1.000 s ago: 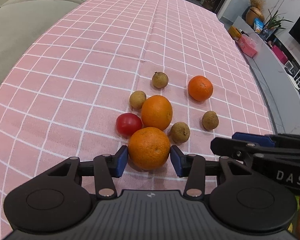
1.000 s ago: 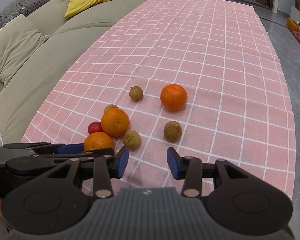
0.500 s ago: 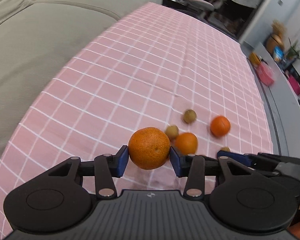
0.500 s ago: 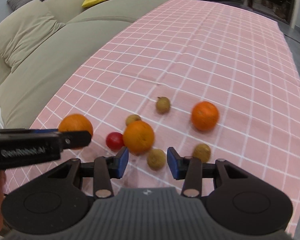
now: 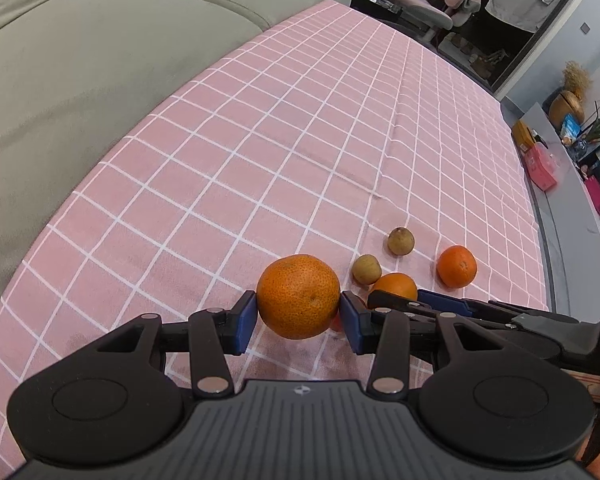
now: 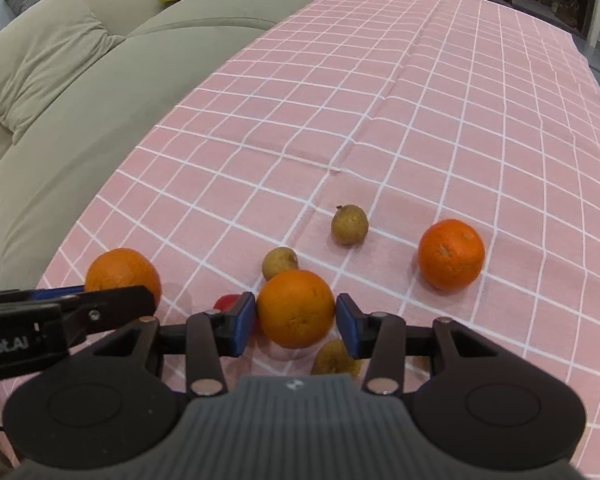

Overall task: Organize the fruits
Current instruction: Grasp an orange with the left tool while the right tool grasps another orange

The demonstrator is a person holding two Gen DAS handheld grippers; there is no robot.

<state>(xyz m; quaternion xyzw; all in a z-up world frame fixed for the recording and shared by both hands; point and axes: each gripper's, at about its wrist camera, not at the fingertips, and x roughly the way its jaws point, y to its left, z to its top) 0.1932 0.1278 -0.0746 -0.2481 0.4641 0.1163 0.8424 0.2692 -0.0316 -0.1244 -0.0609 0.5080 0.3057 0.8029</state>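
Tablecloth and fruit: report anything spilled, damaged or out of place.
Nothing stands out. The fruit looks whole and nothing is spilled on the pink checked tablecloth, which shows only fold creases. The left gripper grips one orange; the right gripper brackets another orange.

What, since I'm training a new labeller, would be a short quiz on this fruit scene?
1. True or false: the left hand-held gripper grips the left orange.
2. How many small brown fruits show in the right wrist view?
3. The red fruit lies: A) just left of the middle orange, which sits between the right hand-held gripper fingers; B) on the sofa; C) touching the far-right orange.
Key: 1 true; 2 three; 3 A.
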